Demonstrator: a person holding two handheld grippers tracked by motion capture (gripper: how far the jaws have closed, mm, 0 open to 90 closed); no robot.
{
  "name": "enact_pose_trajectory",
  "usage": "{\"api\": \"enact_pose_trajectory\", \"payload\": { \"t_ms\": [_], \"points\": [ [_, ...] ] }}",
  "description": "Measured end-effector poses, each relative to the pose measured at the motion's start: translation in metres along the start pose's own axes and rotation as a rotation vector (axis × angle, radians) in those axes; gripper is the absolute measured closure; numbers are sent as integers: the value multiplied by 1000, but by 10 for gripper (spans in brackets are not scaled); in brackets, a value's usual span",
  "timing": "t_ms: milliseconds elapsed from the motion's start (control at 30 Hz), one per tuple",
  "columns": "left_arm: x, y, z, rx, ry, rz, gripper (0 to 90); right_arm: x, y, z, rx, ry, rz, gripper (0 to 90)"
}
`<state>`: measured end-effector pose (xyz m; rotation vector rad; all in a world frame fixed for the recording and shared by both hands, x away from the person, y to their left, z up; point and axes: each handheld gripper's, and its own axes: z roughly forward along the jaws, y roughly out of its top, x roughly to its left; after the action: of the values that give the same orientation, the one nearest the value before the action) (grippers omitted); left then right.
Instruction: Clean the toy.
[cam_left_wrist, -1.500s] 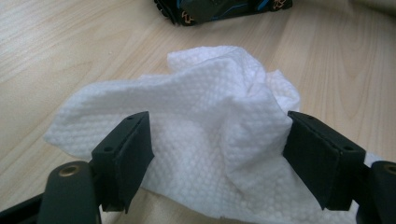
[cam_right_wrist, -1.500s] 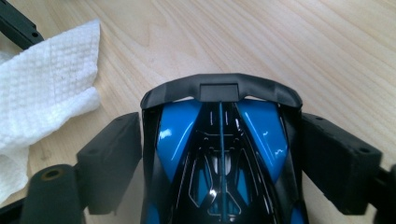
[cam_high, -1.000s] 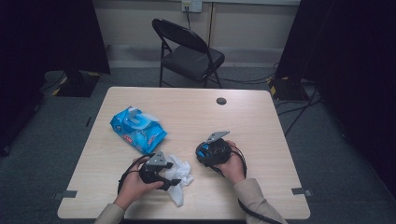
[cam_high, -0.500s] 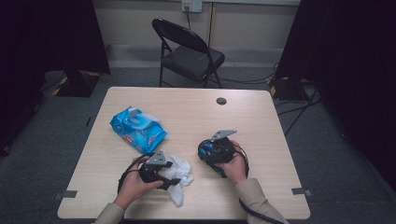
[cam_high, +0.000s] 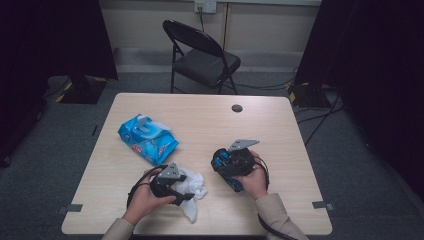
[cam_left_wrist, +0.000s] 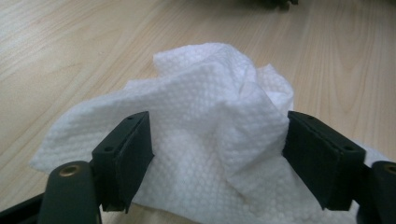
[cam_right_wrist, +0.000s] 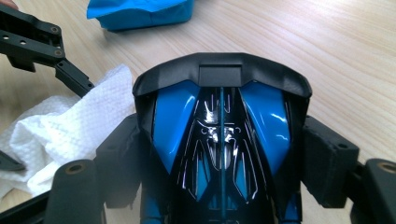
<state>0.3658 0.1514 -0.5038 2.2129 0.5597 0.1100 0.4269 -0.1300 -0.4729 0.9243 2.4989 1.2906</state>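
Table (cam_high: 280, 125): light wood-grain top; far half bare apart from a small dark round cap (cam_high: 237, 108) near the far edge.

Wipes pack (cam_high: 148, 138): blue, flap lifted, on the left half, set well in from the left edge and apart from the hands. It also shows at the top of the right gripper view (cam_right_wrist: 140, 11).

Left gripper (cam_high: 182, 194): near the front edge, left of centre, gripped from behind by the left hand (cam_high: 145, 197), forearm entering from the bottom edge. It lies low and close to level over the table, jaws directed rightward. In the left gripper view (cam_left_wrist: 217, 154) the jaws stand either side of a crumpled white wipe (cam_left_wrist: 210, 135), which bunches up between them; the right pad touches the cloth's fold and the left pad lies against it. A firm clamp cannot be told from the frames. The wipe (cam_high: 194, 192) rests on the table, one corner trailing toward the front edge.

Open strip: bare wood between the two grippers.

Right gripper (cam_high: 220, 165): right of centre, in the right hand (cam_high: 255, 177), tilted, jaws directed leftward. It is closed on a toy car (cam_right_wrist: 222, 140), glossy blue and black, both pads pressed to its flanks; the car (cam_high: 231, 167) sits between the jaws, just above the table.

Right of that hand: bare table out to the right edge.
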Motion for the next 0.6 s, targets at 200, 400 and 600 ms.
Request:
{"api": "enact_pose_trajectory", "payload": {
  "t_ms": [200, 400, 600],
  "points": [
    [-4, 3, 0, 25, 6, 72, 374, 0, -2, -7, -19, 15, 19, 258],
    [-13, 9, -1, 69, -45, 23, 797, 6, 2, -14, -48, 38, 7, 258],
    [-6, 12, -9, 38, -35, -30, 852, 10, 5, -20, -81, 58, -3, 258]
  ]
}}
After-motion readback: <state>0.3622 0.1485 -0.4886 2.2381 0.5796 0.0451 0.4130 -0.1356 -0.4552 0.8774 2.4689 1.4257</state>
